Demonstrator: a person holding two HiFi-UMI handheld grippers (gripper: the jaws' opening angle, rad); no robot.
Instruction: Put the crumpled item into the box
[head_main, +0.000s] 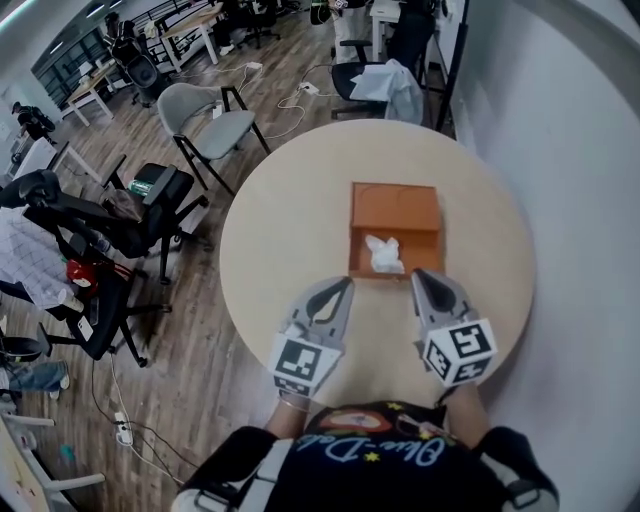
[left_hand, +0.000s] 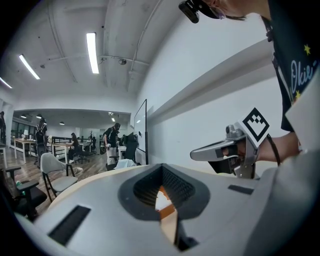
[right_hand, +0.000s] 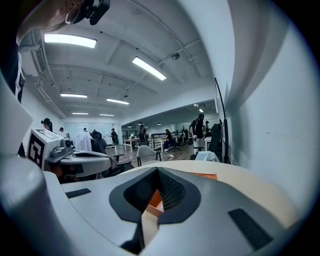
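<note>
An open orange box (head_main: 395, 208) stands in the middle of the round beige table (head_main: 285, 230). A crumpled white item (head_main: 384, 253) lies inside its near half. My left gripper (head_main: 344, 286) hovers just in front of the box's near left corner, jaws pressed together and empty. On the other side, my right gripper (head_main: 423, 277) is at the near right corner, also shut and empty. In the left gripper view the shut jaws (left_hand: 162, 200) leave a slit showing orange and white. The right gripper view's jaws (right_hand: 149, 206) show a sliver of orange.
A white wall runs along the table's right side. Left of the table stand a grey chair (head_main: 205, 115) and black office chairs (head_main: 100, 225) on a wooden floor with cables. Another chair with a white cloth (head_main: 385, 85) is behind the table.
</note>
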